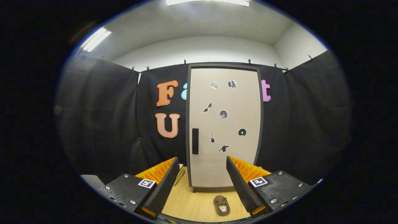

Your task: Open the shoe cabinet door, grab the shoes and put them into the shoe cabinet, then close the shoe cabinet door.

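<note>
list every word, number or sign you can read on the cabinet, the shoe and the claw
No words or numbers can be read on them.
cabinet door, shut: picture stickers only, no text.
claw, open, its fingers apart: a square black-and-white marker on each, a pattern and not text.
shoe, on the floor between the fingers: a pale patch inside, too small to read.

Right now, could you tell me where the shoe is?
In the gripper view, the brown shoe lies on the wooden floor between the open gripper's fingers, just in front of the closed shoe cabinet door.
</note>
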Available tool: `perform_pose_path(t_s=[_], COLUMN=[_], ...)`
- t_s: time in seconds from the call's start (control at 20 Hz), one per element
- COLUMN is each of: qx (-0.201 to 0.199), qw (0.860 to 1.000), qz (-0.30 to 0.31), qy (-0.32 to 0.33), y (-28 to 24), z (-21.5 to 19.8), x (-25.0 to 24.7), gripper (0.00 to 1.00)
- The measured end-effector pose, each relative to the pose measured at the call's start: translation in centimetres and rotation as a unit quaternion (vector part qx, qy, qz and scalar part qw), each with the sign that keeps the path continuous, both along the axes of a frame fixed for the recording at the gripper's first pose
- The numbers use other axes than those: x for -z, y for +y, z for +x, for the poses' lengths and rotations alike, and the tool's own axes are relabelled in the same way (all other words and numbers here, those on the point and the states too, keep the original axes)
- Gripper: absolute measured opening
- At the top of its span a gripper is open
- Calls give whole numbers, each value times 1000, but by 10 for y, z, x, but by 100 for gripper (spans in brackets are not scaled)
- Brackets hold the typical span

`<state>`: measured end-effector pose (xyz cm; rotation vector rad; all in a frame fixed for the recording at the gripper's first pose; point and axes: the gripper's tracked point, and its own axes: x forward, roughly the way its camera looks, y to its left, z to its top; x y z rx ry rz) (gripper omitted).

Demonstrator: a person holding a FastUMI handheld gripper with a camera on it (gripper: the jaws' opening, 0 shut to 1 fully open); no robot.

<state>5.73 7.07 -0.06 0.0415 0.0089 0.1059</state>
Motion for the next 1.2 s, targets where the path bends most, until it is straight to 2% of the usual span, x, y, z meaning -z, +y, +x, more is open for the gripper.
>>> perform_pose_path(t_s=[0.35, 0.7, 0.95, 1.2], qx=[23, 40, 31, 17], qw=[1000, 999, 999, 1000], qz=[14, -5, -6, -9], qy=[0, -2, -8, -11], y=[16, 26, 35, 48], z=[42, 96, 154, 209], x=[6, 16, 21, 29], gripper=[94, 94, 94, 89])
